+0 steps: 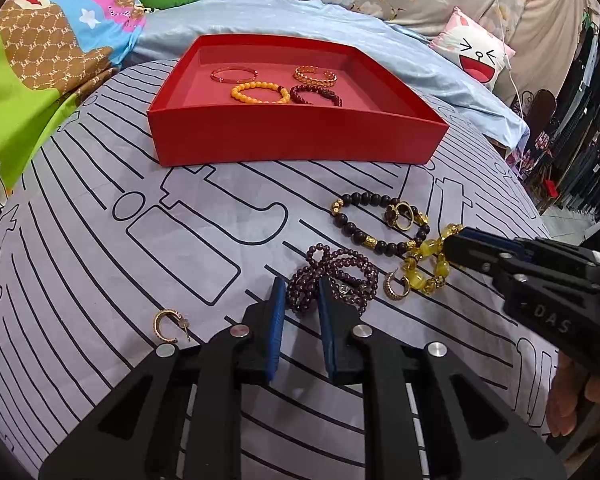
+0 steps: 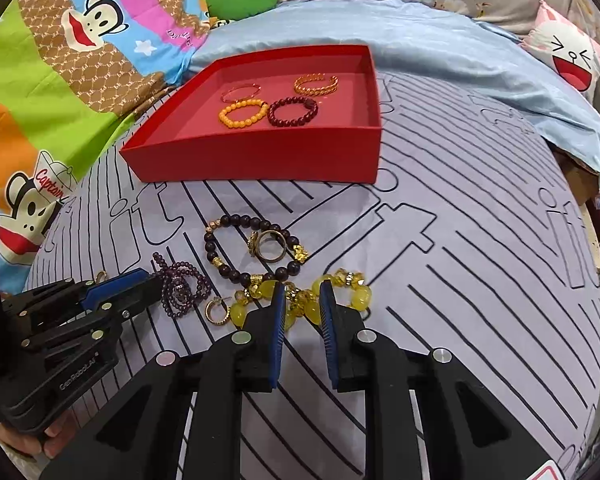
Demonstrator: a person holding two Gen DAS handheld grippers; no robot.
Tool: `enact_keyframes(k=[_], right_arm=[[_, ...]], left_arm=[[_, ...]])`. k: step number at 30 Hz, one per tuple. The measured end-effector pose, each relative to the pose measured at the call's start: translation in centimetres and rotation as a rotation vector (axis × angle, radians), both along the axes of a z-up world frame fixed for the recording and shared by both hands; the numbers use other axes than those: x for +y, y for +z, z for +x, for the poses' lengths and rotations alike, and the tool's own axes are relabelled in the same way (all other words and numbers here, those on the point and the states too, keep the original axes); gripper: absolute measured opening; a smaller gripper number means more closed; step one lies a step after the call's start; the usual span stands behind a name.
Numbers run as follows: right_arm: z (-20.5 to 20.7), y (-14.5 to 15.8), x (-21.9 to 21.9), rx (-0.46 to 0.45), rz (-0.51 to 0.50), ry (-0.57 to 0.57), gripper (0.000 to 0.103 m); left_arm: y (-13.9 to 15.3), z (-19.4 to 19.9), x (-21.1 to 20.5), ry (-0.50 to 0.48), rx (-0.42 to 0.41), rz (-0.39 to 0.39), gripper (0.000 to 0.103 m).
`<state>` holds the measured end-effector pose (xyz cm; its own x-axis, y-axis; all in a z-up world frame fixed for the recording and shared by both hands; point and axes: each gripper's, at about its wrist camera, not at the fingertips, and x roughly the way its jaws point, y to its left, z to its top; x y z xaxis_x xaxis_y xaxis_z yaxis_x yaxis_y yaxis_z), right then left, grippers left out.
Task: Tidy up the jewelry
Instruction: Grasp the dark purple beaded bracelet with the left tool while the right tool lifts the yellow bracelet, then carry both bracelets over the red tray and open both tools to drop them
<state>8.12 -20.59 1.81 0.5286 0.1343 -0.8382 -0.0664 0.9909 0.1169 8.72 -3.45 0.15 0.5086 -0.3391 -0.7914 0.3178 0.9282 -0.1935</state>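
The left gripper (image 1: 300, 292) is partly open, and a coiled purple bead strand (image 1: 332, 276) lies between its blue fingertips and just ahead of them; the jaws do not press on it. Left of these jaws a gold hoop earring (image 1: 168, 326) lies alone on the striped sheet (image 1: 140, 240).

The right gripper (image 2: 303, 298) is also partly open, and its jaws stand around part of the yellow bead bracelet (image 2: 358, 296) (whether the pads touch the beads I cannot tell). Left of them lies a second gold hoop earring (image 2: 214, 311). Ahead of them is a dark bead bracelet (image 2: 236, 248) with a gold ring (image 2: 274, 248) inside its loop.

Far ahead of both jaws, the red tray (image 2: 260, 158) holds four bracelets.
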Motion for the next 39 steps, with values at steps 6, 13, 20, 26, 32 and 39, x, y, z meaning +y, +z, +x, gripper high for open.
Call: enact_keyframes(k=[6,13,20,26,32,39], right_arm=[[0.3,-0.7,-0.2,0.022,0.02,0.004,0.016],[-0.6,0.3,-0.7,0.007,0.055,-0.017,0.01],[-2.4,2.9,-1.3,-0.045,0.101,-0.044,0.01],[-3.0,5.3,-1.2,-0.094,0.107,-0.043,0.01],[-2.8,7.3,-1.0,-0.131,0.119,-0.036,0.01],[-0.7,9.7,-0.1,-0.182,0.114,0.005,0.01]], left_arm=[[0.0,0.1,0.0,0.001,0.0,0.0,0.016],[0.1,0.2,0.2,0.003,0.019,-0.031,0.008],[0.9,-0.4,0.5,0.002,0.016,-0.058,0.007],[2.2,-1.0,0.5,-0.012,-0.002,-0.074,0.006],[4.1,-1.2,0.6,-0.028,-0.024,-0.093,0.007],[7.3,0.0,0.3,-0.056,-0.075,-0.1,0.007]])
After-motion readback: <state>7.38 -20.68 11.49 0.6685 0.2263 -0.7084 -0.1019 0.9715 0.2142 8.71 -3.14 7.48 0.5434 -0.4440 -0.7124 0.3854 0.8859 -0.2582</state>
